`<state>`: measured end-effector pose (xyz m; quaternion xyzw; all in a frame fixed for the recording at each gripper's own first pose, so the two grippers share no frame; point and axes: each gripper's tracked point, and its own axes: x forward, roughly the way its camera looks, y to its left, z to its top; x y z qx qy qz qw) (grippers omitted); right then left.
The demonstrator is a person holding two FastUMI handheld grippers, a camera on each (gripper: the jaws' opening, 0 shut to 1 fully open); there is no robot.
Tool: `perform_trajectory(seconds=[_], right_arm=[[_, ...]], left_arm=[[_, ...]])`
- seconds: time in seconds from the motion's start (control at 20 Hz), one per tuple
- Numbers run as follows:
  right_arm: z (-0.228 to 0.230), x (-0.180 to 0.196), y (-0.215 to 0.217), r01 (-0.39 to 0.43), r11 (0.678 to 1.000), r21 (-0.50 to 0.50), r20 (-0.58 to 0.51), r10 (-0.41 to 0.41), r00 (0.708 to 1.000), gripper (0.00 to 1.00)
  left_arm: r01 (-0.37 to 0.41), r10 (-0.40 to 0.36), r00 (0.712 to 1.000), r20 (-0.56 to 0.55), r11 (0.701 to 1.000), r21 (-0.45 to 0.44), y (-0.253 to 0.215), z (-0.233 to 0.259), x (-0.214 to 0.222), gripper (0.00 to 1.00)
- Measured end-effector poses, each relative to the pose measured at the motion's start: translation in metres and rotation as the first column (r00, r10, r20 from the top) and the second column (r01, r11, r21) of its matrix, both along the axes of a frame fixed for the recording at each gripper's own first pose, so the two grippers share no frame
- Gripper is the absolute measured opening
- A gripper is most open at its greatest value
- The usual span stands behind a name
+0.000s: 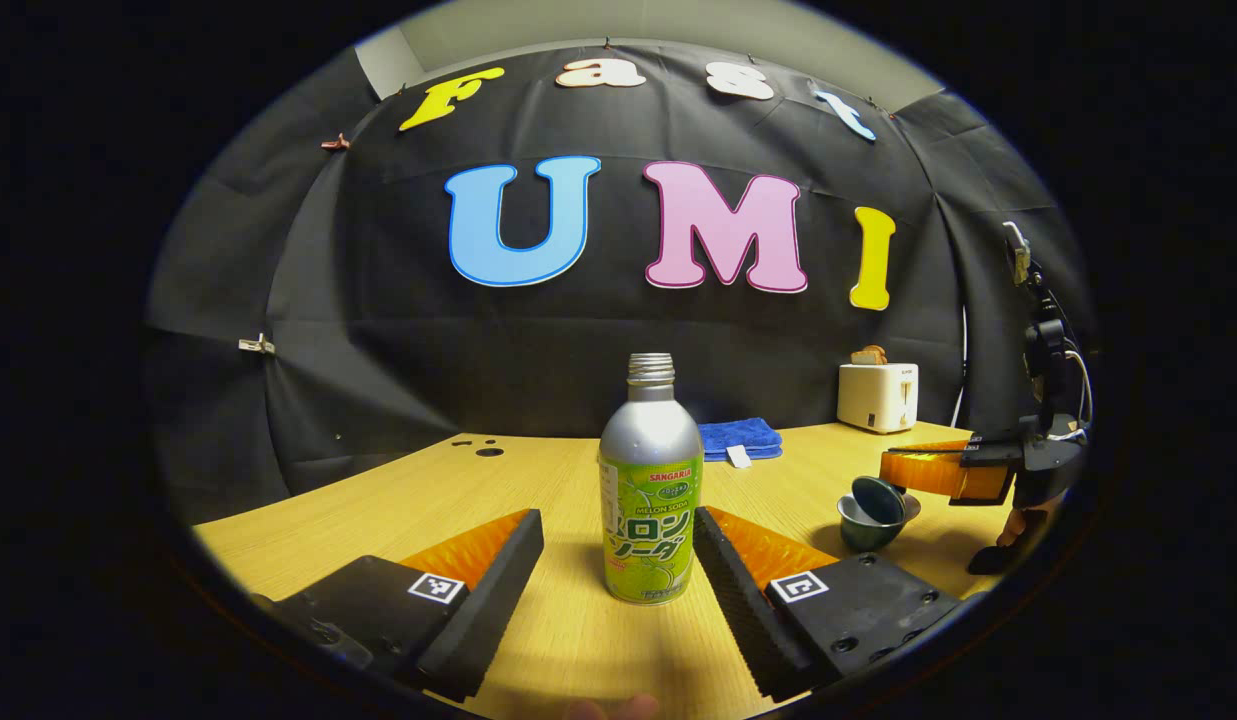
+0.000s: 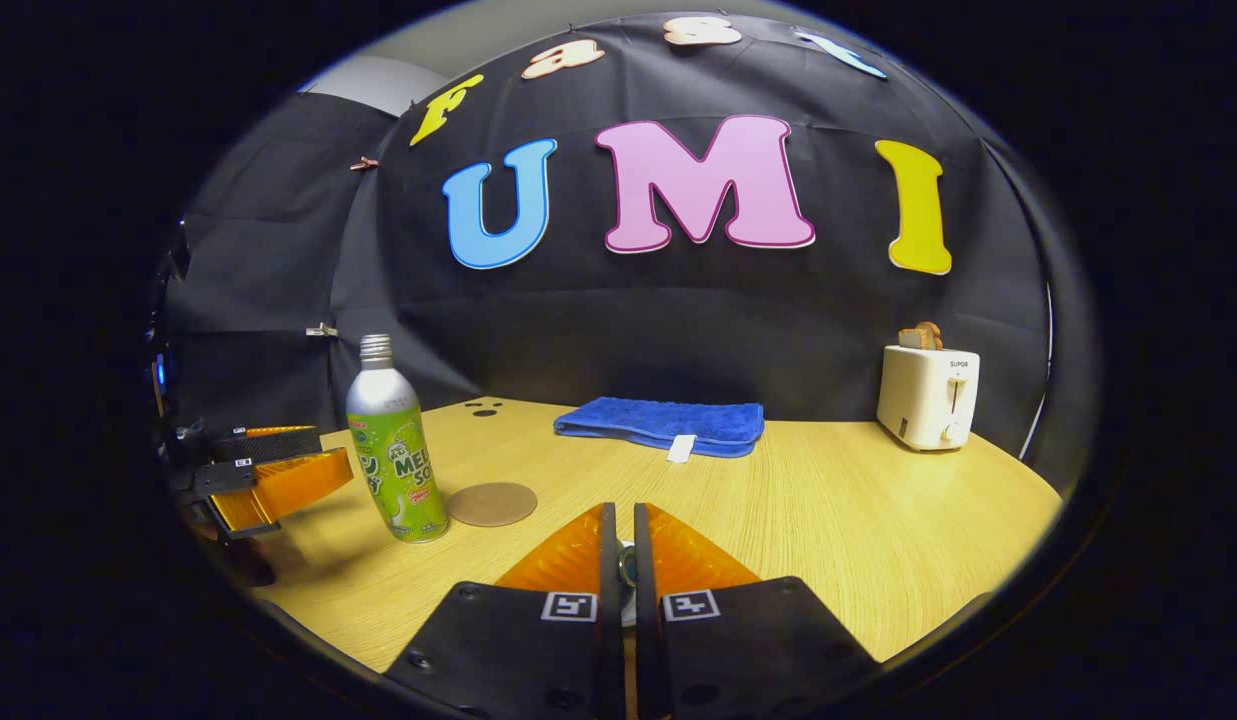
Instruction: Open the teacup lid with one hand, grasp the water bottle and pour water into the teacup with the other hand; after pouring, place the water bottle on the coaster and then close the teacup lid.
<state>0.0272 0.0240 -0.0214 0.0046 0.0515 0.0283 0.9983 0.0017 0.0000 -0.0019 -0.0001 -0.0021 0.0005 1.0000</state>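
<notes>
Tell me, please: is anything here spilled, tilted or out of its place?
Nothing is spilled on the table. One thing is askew: the lid sits tilted over the teacup, because the right tool grips it. The bottle stands upright, uncapped, between the open fingers of the left tool.

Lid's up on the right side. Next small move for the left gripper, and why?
Probably close the left gripper on the water bottle. Its fingers stand open on either side of the bottle, apart from it, and the bottle stands upright on the table. In the left gripper view the right gripper holds the lid tilted off the teacup, so the cup looks ready for pouring.
</notes>
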Motion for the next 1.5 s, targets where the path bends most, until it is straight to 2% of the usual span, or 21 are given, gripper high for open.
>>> perform_trajectory(seconds=[0.05,0.1,0.15,0.2,0.55,0.6,0.65,0.7,0.75,1.2,1.5], right_arm=[[-0.001,0.000,0.002,-0.007,1.000,0.001,-0.013,0.007,1.000,0.13],[-0.002,-0.001,0.004,-0.012,1.000,0.004,-0.027,0.012,1.000,0.29],[-0.005,0.001,0.006,-0.021,1.000,0.005,-0.039,0.021,0.999,0.29],[-0.006,0.001,0.009,-0.032,0.999,0.007,-0.050,0.033,0.998,0.38],[-0.016,0.004,0.014,-0.065,0.998,0.013,-0.117,0.067,0.991,0.39],[-0.016,0.002,0.014,-0.073,0.997,0.025,-0.121,0.075,0.990,0.35],[-0.016,0.003,0.014,-0.073,0.997,0.031,-0.120,0.077,0.990,0.39],[-0.017,0.003,0.013,-0.076,0.997,0.032,-0.121,0.080,0.989,0.29],[-0.015,0.002,0.015,-0.079,0.996,0.030,-0.117,0.082,0.990,0.31],[0.003,-0.005,0.010,-0.053,0.999,-0.005,0.003,0.053,0.999,0.31],[0.006,-0.008,0.000,-0.018,1.000,-0.006,0.024,0.018,1.000,0.31]], left_arm=[[0.000,0.000,1.000,0.000,1.000,0.000,0.000,-0.001,0.000,0.95],[0.000,0.000,1.000,0.000,1.000,0.000,0.000,0.000,0.000,0.95],[0.000,0.000,1.000,0.000,1.000,0.000,0.000,-0.001,0.000,0.95],[0.000,0.000,1.000,0.000,1.000,0.000,0.000,0.000,0.000,0.95],[0.002,-0.002,1.000,0.001,1.000,0.000,-0.001,-0.001,0.000,0.95],[0.002,-0.002,1.000,0.001,1.000,0.000,-0.001,0.000,0.000,0.95],[0.002,-0.002,1.000,0.001,1.000,0.000,-0.001,0.000,0.000,0.95],[0.002,-0.002,1.000,0.001,1.000,0.000,-0.001,0.000,0.000,0.95],[0.002,-0.002,1.000,0.001,1.000,0.000,-0.001,-0.001,0.000,0.95],[0.002,-0.002,1.000,0.001,1.000,0.000,-0.001,0.000,0.000,0.95],[0.003,-0.003,1.000,0.003,1.000,-0.001,-0.001,0.000,0.001,0.95]])
